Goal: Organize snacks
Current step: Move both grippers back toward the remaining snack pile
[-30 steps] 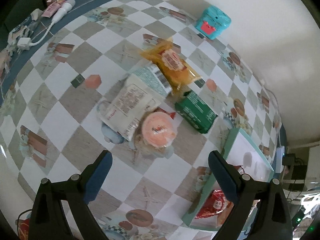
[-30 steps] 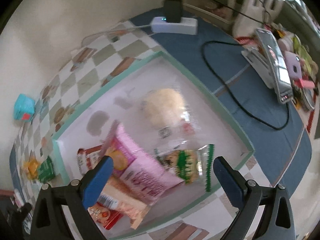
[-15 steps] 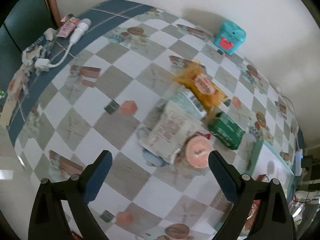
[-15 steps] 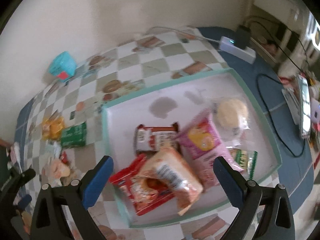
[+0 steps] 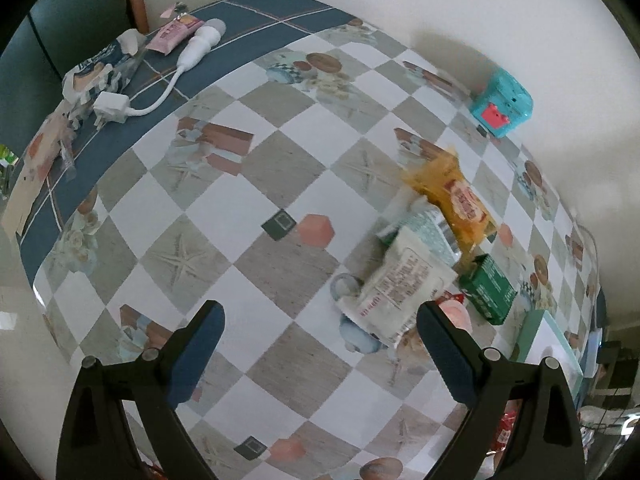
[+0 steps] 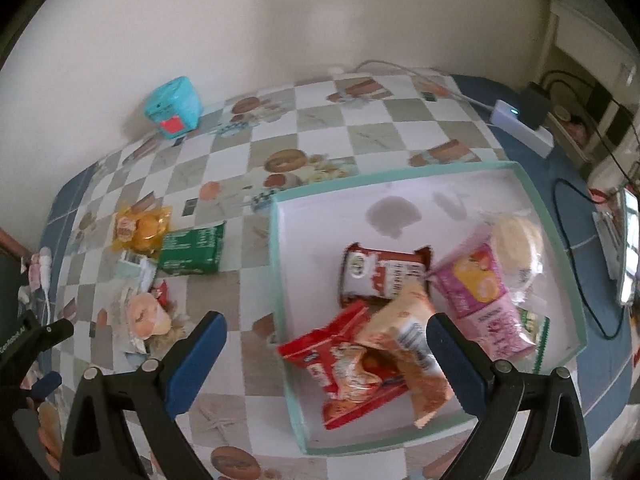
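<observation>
A teal-rimmed white tray [image 6: 534,194] holds several snacks: a red packet [image 6: 348,364], a brown-red bar [image 6: 384,278], a pink packet [image 6: 478,300], an orange packet [image 6: 412,344] and a round pale cake [image 6: 516,236]. Left of it on the checked cloth lie a yellow packet [image 6: 138,228], a green box [image 6: 192,249] and a peach-coloured cake [image 6: 146,314]. My right gripper [image 6: 326,354] hangs open above the tray's left edge. In the left wrist view the white packet [image 5: 396,290], yellow packet [image 5: 456,200] and green box [image 5: 488,288] lie ahead-right of my open left gripper [image 5: 318,346].
A teal cube-shaped box [image 5: 502,106] stands by the wall. A white charger with cable [image 5: 116,106] and a pink tube [image 5: 176,32] lie on the blue border at the far left. A power strip [image 6: 520,126] and black cables [image 6: 584,280] sit right of the tray.
My left gripper has pulled back and left, so the snack pile now sits to the right. My right gripper has drawn back from the tray, bringing the loose snacks into view.
</observation>
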`<action>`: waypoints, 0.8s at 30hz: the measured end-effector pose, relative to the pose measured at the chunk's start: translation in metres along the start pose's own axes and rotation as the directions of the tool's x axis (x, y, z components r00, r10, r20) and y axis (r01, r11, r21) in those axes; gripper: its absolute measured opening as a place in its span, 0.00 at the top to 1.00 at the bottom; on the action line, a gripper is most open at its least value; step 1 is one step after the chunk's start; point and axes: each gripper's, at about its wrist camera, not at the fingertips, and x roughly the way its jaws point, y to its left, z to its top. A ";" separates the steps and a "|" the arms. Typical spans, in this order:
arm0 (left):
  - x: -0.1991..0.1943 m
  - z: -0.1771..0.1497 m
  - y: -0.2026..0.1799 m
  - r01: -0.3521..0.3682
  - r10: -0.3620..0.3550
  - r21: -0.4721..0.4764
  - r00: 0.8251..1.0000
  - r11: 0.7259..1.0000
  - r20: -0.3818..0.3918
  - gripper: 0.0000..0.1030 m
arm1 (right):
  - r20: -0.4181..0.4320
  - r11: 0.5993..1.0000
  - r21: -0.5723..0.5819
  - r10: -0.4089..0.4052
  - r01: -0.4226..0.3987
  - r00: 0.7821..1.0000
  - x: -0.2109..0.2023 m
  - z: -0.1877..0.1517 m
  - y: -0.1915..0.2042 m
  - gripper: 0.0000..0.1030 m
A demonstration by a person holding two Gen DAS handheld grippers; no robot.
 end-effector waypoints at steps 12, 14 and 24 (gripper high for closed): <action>0.024 0.020 0.015 -0.018 0.018 0.003 0.999 1.000 -0.041 0.06 | -0.019 0.989 -0.116 0.086 -0.088 0.996 0.014 -0.001 0.065 0.01; 0.035 0.021 0.011 -0.020 0.021 0.022 0.997 1.000 -0.068 0.06 | -0.027 0.987 -0.132 0.088 -0.091 0.996 0.019 -0.001 0.075 0.01; 0.062 0.030 0.003 -0.060 0.065 0.050 0.992 0.997 -0.107 0.06 | -0.081 0.980 -0.175 0.086 -0.099 0.993 0.048 -0.003 0.105 0.01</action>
